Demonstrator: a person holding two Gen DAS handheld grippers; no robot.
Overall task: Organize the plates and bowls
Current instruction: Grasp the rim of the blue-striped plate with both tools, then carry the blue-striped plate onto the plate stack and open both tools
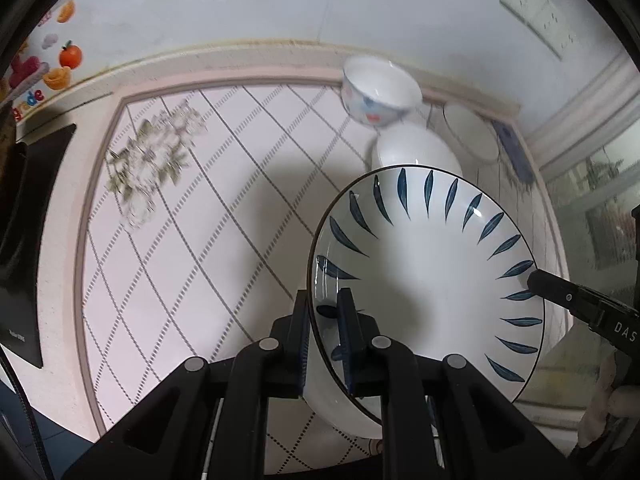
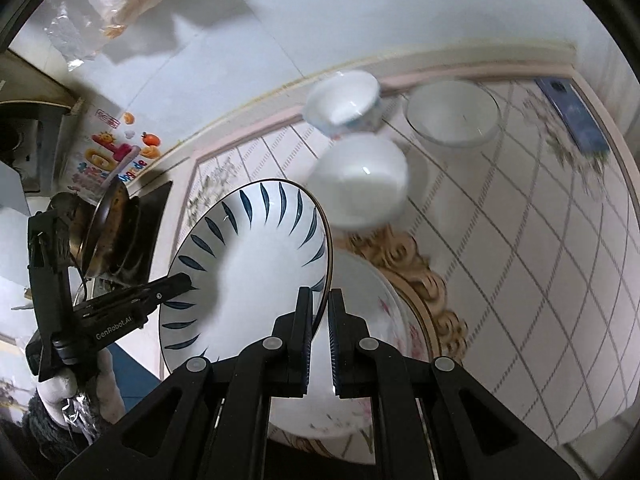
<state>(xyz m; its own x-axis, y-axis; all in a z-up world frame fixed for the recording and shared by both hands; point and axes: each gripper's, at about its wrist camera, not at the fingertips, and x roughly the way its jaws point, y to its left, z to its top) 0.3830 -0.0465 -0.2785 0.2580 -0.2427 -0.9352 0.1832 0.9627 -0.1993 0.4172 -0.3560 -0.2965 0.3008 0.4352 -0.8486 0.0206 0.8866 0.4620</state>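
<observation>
both tongs were clamped on the blue-leaf plate (image 1: 428, 280): the left tongs (image 1: 326, 320) pinched one edge of its rim and the right tongs (image 2: 320, 320) the opposite edge, and the plate hung tilted above the tiled surface (image 1: 192, 220). below it in the right view sat a flowered plate (image 2: 384, 320). farther back stood a plain white bowl (image 2: 360, 180), a blue-patterned bowl (image 2: 344, 100) and a glass bowl (image 2: 452, 116).
</observation>
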